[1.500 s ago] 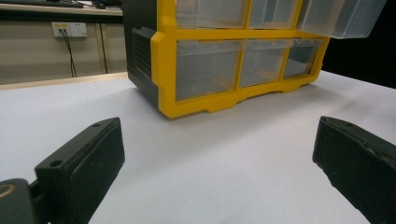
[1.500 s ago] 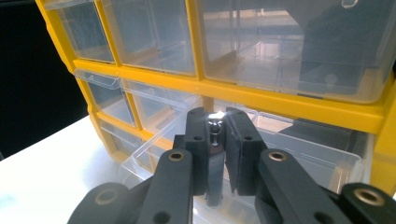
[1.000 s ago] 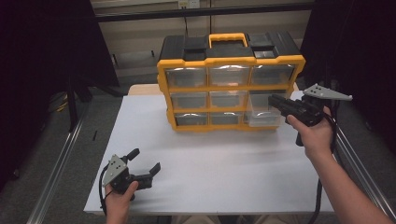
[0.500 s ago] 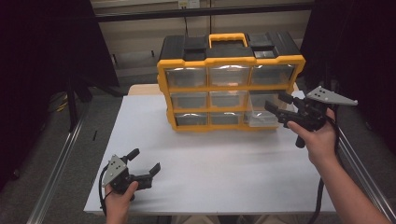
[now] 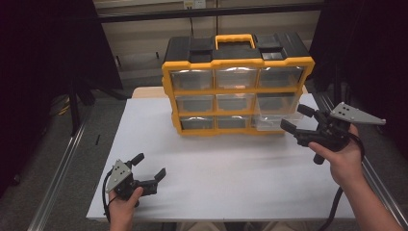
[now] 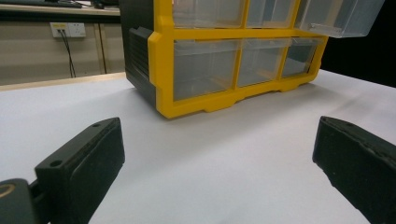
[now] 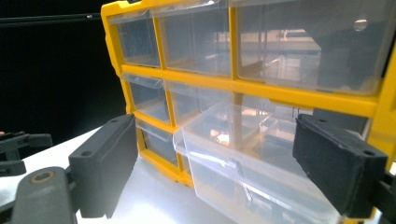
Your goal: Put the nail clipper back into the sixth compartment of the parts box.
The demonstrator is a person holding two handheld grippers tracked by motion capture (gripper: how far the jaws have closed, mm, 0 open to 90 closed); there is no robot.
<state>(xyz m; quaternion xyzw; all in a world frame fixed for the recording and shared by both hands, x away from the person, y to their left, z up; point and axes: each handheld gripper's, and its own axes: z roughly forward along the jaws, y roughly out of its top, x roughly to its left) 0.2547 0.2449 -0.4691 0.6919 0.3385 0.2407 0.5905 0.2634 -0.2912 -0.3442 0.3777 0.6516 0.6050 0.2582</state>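
White table (image 5: 231, 168) is carrying the work. Left gripper (image 5: 148, 174) is idling near the front edge, jaws wide and empty. Right gripper (image 5: 302, 120) has just been opening, nothing between its jaws, just off the pulled-out clear drawer (image 5: 269, 115). Yellow organizer (image 5: 238, 62) is sitting behind. Advice: be backing out straight, avoiding the drawer lip.

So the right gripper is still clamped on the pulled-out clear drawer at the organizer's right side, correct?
Not clamped: the right gripper has just been opening, and the right gripper view shows its jaws apart, clear of the drawer. That drawer does stand pulled out at the organizer's right side.
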